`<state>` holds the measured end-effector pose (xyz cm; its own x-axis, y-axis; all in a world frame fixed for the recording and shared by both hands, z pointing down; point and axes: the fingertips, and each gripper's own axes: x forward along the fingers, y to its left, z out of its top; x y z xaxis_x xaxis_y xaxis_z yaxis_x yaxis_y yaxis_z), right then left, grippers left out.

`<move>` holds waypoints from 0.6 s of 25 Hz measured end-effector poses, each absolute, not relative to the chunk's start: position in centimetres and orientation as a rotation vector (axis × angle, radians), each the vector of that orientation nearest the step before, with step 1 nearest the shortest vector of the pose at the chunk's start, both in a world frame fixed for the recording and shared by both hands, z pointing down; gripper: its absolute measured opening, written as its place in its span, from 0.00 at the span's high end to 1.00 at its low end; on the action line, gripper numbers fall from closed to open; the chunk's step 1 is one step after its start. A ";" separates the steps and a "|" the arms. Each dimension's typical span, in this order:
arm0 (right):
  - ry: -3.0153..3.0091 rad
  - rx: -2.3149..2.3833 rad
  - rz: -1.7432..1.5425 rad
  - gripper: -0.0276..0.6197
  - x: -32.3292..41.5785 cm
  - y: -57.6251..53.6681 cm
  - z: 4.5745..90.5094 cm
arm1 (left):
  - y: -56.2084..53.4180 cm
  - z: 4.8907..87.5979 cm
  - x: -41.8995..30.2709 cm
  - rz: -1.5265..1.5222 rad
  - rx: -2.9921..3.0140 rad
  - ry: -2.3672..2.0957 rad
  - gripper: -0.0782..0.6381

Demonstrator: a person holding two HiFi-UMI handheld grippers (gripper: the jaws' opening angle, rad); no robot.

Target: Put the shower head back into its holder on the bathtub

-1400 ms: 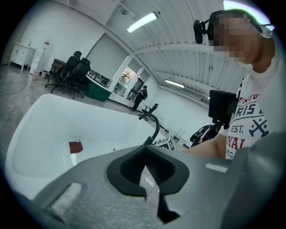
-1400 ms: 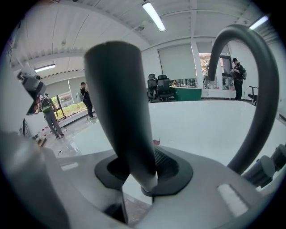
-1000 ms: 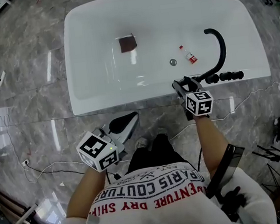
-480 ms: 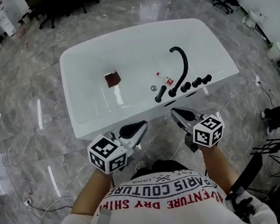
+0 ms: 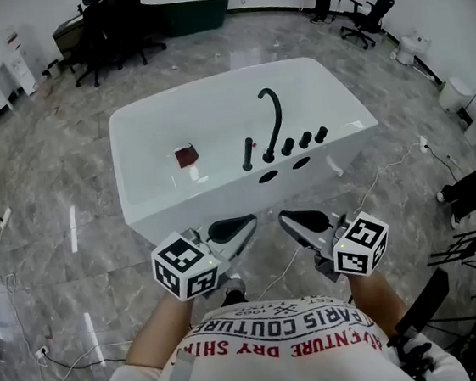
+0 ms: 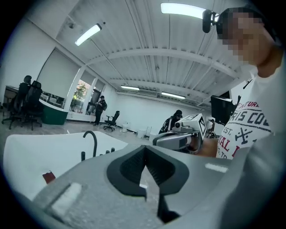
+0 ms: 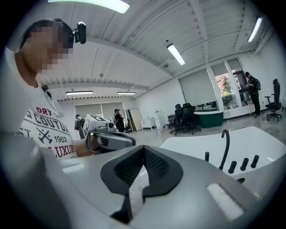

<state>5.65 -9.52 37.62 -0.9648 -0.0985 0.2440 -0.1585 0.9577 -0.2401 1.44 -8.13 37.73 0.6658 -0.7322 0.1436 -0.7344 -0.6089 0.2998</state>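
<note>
Far beyond the left gripper (image 5: 248, 222) and right gripper (image 5: 284, 218), both closed, the shower head (image 5: 247, 153) seemingly stands docked.

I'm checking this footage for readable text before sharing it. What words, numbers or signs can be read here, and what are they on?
"COUTUR": black print on the white shirt, cut off.
"DRY": red, same shirt.
"1962": black, same shirt.
"LUXUR": red, same shirt, cut off.
"VENTURE DRY SHI": red, same shirt, upside down in the head view.
Marker cubes: square patterns only, no words.
</note>
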 end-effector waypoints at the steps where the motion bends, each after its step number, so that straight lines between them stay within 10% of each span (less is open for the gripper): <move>1: -2.883 0.193 0.370 0.95 7.5 -7.5 37.8 | -6.3 37.8 3.3 0.009 2.557 -1.157 0.89; 15: -2.947 0.106 0.406 0.95 21.6 9.6 34.2 | 12.3 33.4 17.1 0.029 2.538 -1.278 0.89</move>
<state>21.65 9.64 34.25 -0.9840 -0.0478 0.1719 -0.0925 0.9606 -0.2621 17.12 12.29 33.38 0.6040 -0.7825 0.1511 -0.7886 -0.5596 0.2548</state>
